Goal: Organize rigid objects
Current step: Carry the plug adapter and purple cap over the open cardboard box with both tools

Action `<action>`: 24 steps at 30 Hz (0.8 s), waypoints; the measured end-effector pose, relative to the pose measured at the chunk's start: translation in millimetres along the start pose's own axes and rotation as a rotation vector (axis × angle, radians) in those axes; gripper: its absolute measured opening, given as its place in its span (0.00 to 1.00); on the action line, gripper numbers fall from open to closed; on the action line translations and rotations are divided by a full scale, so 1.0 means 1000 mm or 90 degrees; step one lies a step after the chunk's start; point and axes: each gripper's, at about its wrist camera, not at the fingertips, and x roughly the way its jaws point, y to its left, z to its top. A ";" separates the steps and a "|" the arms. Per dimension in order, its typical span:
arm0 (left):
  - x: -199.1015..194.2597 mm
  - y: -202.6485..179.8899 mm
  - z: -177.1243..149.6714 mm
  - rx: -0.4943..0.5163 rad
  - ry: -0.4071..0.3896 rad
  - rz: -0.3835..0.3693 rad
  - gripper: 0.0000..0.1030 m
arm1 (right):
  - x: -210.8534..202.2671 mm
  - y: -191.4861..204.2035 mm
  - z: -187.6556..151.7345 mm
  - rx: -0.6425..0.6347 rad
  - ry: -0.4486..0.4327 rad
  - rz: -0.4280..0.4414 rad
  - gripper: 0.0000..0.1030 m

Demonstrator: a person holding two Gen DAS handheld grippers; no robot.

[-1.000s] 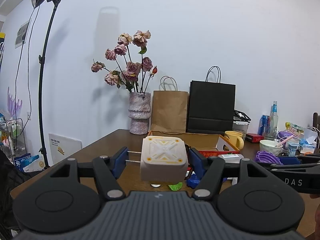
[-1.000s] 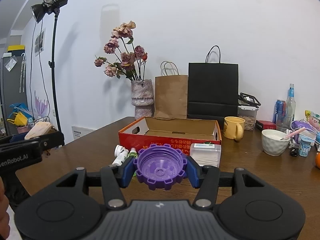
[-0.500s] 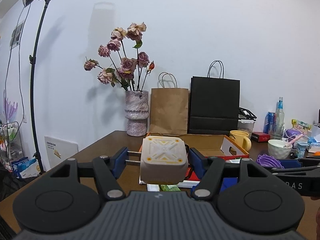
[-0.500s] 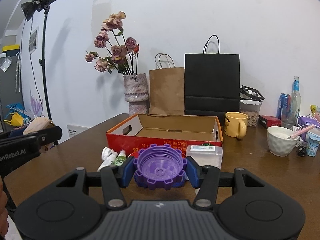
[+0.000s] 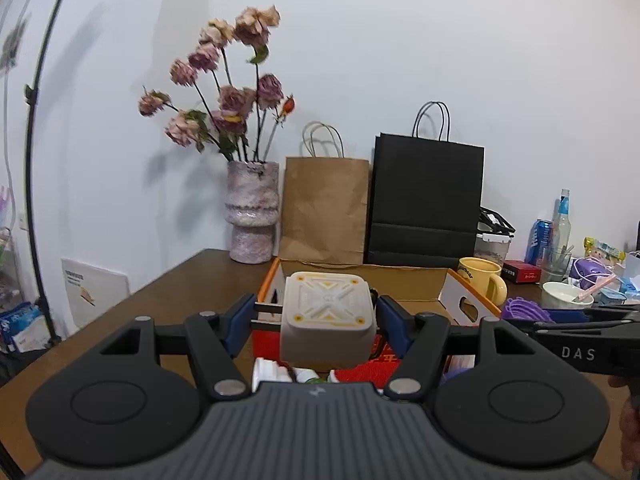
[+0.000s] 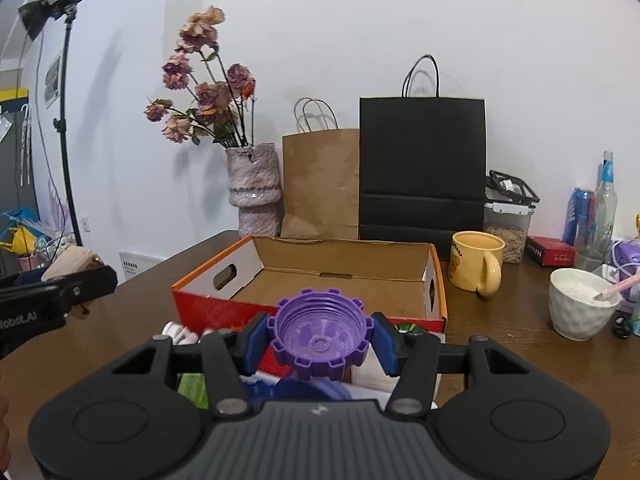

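Note:
My left gripper is shut on a white square block with a yellow cross pattern, held in the air in front of the open red cardboard box. My right gripper is shut on a purple notched lid, held just before the same box, whose inside looks bare. Small white bottles and a clear plastic case lie on the table below the grippers, partly hidden. The right gripper also shows at the right edge of the left wrist view.
A vase of dried roses, a brown paper bag and a black paper bag stand behind the box. A yellow mug, a white bowl, cans and bottles sit to the right. A light stand is at the left.
Both grippers have moved forward toward the red box, still holding their objects. The box now looks larger and nearer in both views.

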 end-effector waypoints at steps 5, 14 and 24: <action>0.029 0.000 0.006 0.016 -0.002 0.008 0.65 | 0.024 -0.008 0.011 -0.004 -0.002 -0.008 0.52; 0.086 0.002 0.019 0.027 0.020 0.017 0.65 | 0.075 -0.023 0.034 -0.029 0.004 -0.018 0.52; 0.148 0.000 0.033 0.029 0.035 0.031 0.65 | 0.133 -0.039 0.048 -0.026 0.036 -0.018 0.52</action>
